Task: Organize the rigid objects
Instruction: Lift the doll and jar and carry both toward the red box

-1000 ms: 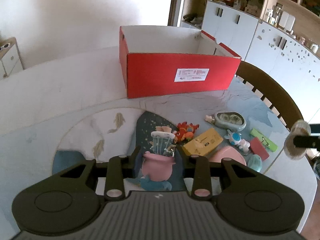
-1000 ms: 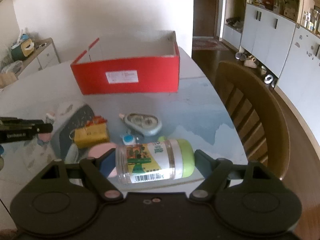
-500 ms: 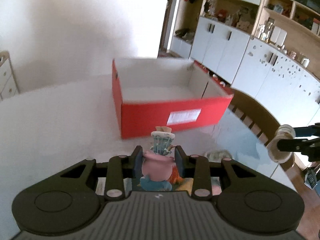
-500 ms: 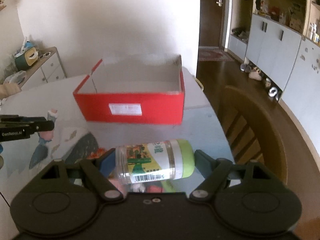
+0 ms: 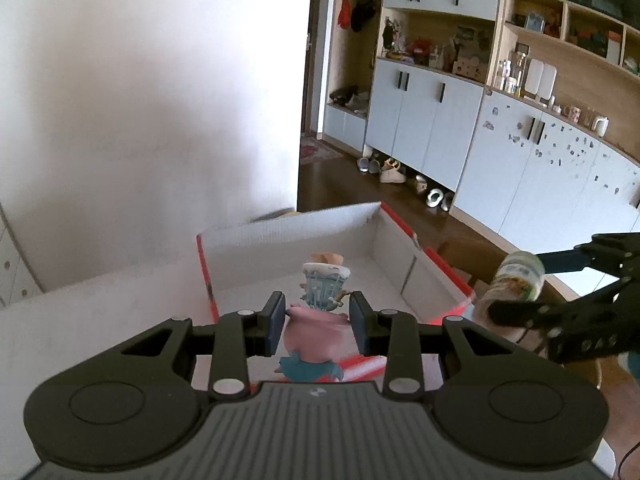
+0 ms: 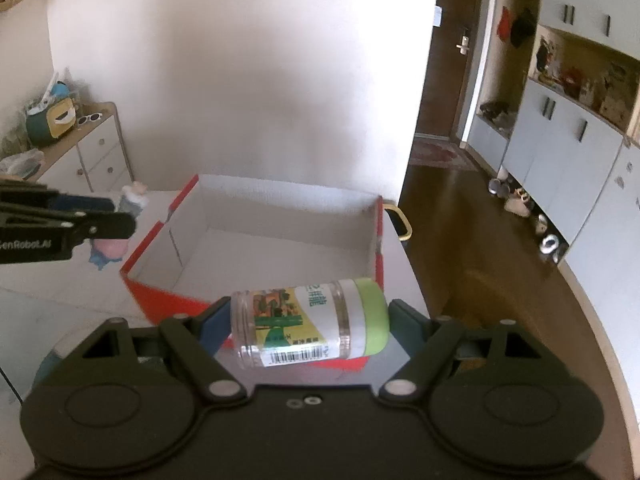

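My left gripper (image 5: 317, 322) is shut on a pink and blue toy figure (image 5: 316, 330) and holds it in the air at the near edge of the open red box (image 5: 448, 280). My right gripper (image 6: 308, 324) is shut on a clear jar with a green lid (image 6: 308, 326), held sideways above the near wall of the same box (image 6: 376, 240). The box's white inside shows nothing in it. In the right wrist view the left gripper (image 6: 116, 216) and its toy (image 6: 108, 248) hang at the box's left. In the left wrist view the jar (image 5: 512, 288) is at the box's right.
The box stands on a pale table (image 6: 60, 288). A wooden chair back (image 6: 404, 224) stands behind the box. White cupboards (image 5: 420, 120) and shoes on a dark floor are at the right, a small dresser (image 6: 100, 148) at the left.
Both grippers have risen from the table and moved forward to the red box, each carrying its object. The loose items on the table have dropped out of view.
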`<state>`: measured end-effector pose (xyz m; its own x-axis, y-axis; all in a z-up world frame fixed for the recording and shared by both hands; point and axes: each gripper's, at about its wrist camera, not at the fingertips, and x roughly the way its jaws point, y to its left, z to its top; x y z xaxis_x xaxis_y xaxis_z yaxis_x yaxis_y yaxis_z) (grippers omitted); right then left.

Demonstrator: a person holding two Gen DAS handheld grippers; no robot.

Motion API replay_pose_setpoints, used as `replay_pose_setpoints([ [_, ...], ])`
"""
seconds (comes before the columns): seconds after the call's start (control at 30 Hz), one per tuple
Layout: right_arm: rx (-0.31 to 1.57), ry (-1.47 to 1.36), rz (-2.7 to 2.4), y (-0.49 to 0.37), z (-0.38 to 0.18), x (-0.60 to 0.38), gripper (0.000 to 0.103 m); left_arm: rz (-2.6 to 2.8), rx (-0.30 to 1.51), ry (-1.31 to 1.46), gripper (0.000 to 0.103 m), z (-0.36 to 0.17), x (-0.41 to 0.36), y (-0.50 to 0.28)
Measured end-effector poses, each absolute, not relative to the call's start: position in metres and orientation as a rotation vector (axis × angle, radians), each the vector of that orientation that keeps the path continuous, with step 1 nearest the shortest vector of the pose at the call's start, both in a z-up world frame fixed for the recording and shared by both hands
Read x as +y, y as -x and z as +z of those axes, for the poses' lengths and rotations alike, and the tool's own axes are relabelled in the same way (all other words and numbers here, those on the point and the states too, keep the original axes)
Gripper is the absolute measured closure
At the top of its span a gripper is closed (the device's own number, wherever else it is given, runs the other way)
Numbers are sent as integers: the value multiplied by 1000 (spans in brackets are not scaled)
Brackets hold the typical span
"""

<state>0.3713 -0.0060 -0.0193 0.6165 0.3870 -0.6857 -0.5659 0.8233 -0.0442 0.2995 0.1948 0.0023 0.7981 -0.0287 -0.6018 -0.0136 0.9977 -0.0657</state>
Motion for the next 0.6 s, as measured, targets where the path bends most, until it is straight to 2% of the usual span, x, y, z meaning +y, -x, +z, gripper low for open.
replay_pose_setpoints([
  [0.27,729,340,576,-411,-43,41,21,-11,713,26,69,-13,206,-368],
  [0.6,814,404,601,-448,-90,86,21,-1,853,-36,69,-68,223,-438],
])
